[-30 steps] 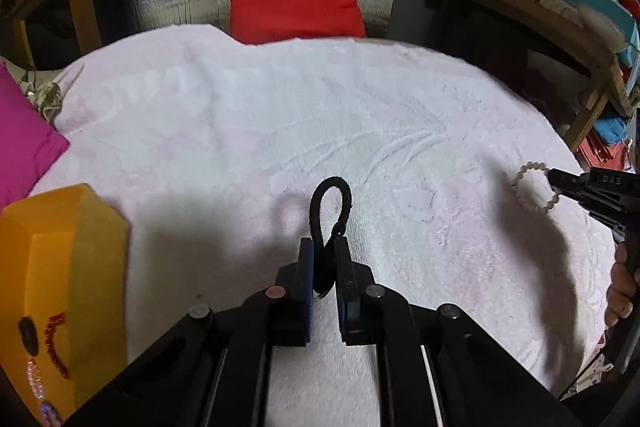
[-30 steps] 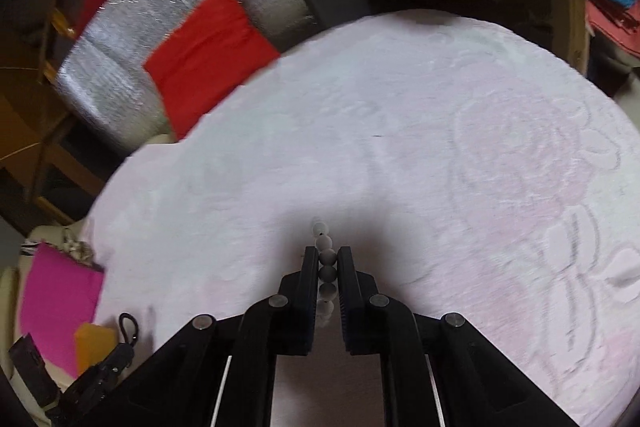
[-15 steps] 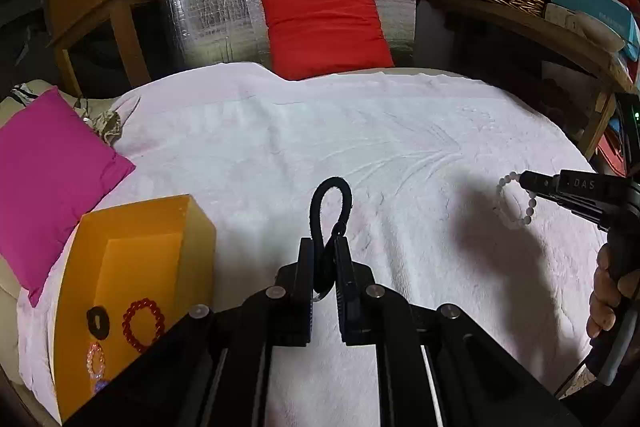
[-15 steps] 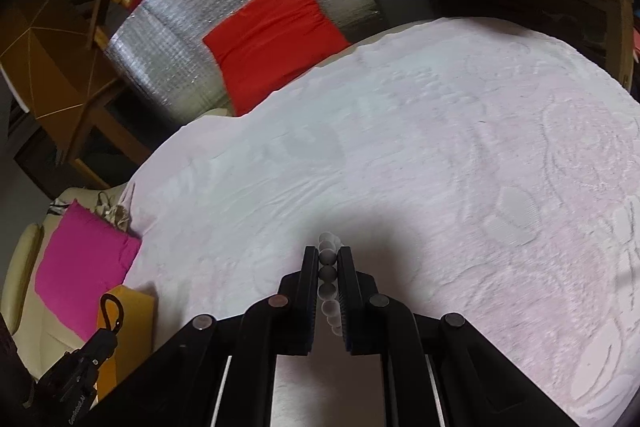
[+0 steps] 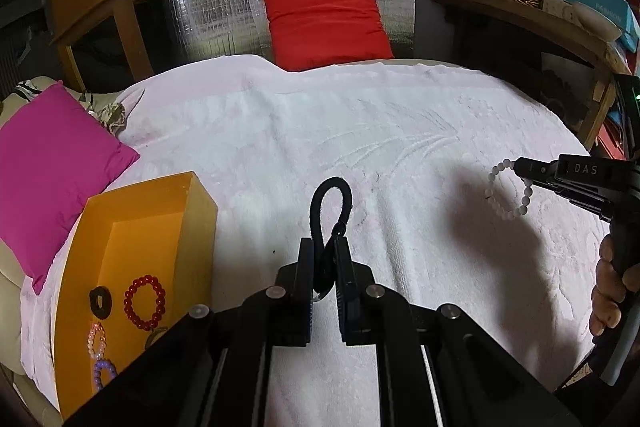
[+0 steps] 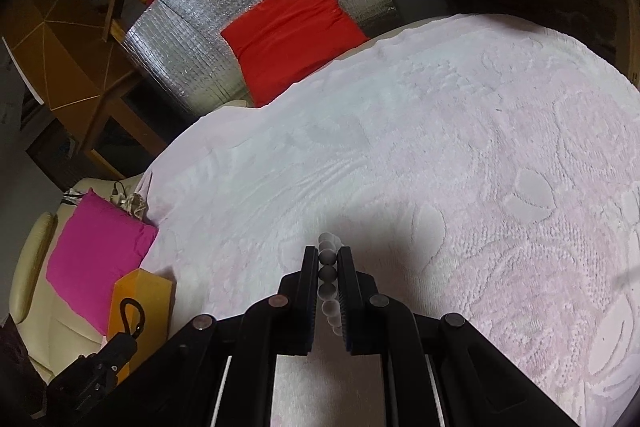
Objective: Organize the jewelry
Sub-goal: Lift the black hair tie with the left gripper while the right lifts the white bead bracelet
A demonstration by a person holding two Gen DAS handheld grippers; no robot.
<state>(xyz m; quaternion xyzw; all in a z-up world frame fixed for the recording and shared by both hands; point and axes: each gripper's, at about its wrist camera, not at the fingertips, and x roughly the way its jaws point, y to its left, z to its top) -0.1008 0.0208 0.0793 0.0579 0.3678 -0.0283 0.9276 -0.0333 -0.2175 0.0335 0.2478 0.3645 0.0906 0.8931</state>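
Both hands have swung us back from the bedspread (image 5: 280,131), bringing the orange box (image 5: 136,235) fully into the left view. We carry a black loop (image 5: 332,211) clenched in the left gripper (image 5: 323,255) and a white bead bracelet (image 6: 329,279) pinched in the right gripper (image 6: 327,267), both lifted above the cloth. Our box sits at the near left, with a red bracelet (image 5: 145,303) and other pieces inside. We judge it best to travel over the rim, lower inside, then release one at a time.
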